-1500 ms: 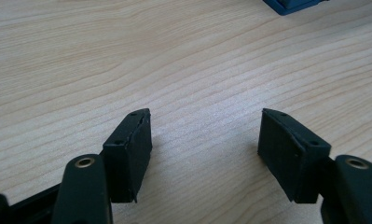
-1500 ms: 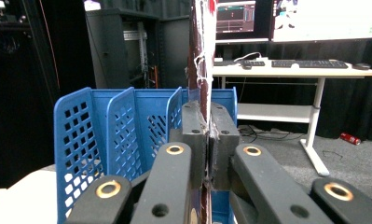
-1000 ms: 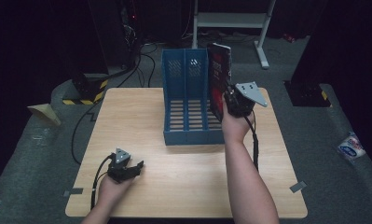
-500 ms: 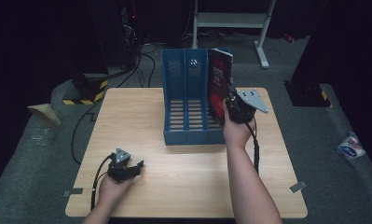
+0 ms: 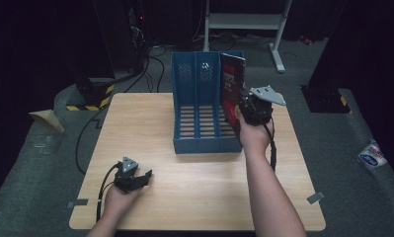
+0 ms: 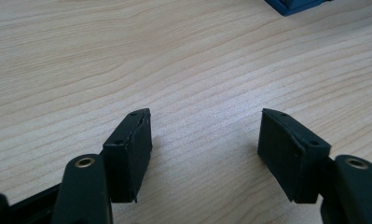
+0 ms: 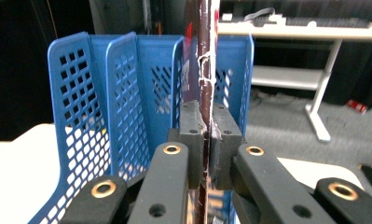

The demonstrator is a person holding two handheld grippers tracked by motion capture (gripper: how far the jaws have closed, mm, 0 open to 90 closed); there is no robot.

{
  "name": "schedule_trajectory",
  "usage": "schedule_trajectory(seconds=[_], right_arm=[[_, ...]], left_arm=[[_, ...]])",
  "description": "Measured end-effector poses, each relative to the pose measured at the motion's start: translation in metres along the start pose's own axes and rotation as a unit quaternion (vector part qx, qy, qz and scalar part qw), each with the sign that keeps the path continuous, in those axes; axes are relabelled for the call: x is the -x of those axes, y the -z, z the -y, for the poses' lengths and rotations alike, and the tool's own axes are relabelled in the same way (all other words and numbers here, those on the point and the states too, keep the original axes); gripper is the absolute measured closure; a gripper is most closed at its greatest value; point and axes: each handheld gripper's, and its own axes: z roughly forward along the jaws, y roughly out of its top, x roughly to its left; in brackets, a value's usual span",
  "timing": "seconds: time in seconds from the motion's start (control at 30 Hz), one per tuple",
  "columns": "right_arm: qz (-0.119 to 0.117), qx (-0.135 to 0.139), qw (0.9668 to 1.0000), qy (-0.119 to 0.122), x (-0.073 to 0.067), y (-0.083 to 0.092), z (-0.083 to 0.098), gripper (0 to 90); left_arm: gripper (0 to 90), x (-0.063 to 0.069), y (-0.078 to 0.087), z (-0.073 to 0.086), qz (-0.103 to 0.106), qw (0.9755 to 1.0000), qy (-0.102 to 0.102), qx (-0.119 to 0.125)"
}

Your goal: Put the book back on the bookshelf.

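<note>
A thin dark red book (image 5: 232, 91) stands upright in the rightmost compartment of the blue file rack (image 5: 197, 106), pinched at its edge by the right hand-held gripper (image 7: 207, 144), whose jaws are clamped tight on it. The rack sits on the wooden worktop (image 5: 199, 182). Well apart, the left hand-held gripper (image 6: 204, 140) rests on the worktop, jaws wide and empty.

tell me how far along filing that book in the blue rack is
Done: the right claw is shut on the dark red book, upright at the blue file rack's rightmost slot. In hand: lowering it in. Left: seating it and letting go. The left claw rests open on the table.
</note>
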Motion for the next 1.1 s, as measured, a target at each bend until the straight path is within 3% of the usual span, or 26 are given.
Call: schedule_trajectory(seconds=[0.23, 0.37, 0.8, 1.1], right_arm=[[-0.015, -0.051, 0.9986, 0.0, 0.01, 0.001, -0.014, 85.1], [-0.019, -0.066, 0.9977, 0.0, 0.011, 0.0, -0.018, 84.7], [-0.017, -0.062, 0.998, 0.001, 0.009, 0.0, -0.019, 80.7], [-0.023, -0.075, 0.9969, 0.002, 0.002, -0.012, -0.019, 73.4]], left_arm=[[35.0, 0.0, 0.0, 0.0, 0.0, 1.0, 0.0, -0.001], [34.9, 0.0, 0.0, 0.0, 0.0, 1.0, 0.0, -0.001], [35.4, 0.001, 0.0, 0.0, -0.002, 1.0, 0.0, 0.0], [35.9, 0.001, 0.0, 0.0, -0.003, 1.0, -0.001, 0.001]])
